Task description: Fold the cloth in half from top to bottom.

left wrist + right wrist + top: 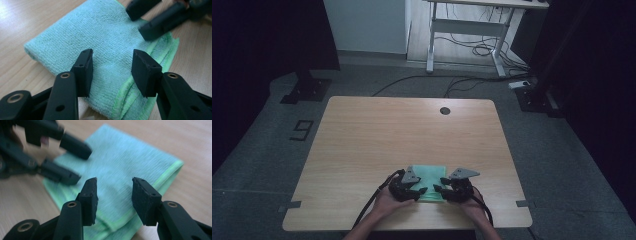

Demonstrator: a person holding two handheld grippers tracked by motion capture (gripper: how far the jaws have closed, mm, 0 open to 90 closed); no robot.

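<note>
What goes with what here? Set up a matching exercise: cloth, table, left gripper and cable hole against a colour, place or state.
1. cloth
2. table
3. left gripper
4. cable hole

A. light wood
B. far edge of the table
C. green, folded flat
D. open above the cloth

Pairs: 1-C, 2-A, 3-D, 4-B

— What carries everything?
— A light wooden table (362,145) with a dark round grommet (445,110) near its far edge.
— And on it?
— A folded green cloth (428,176) near the front edge.
</note>
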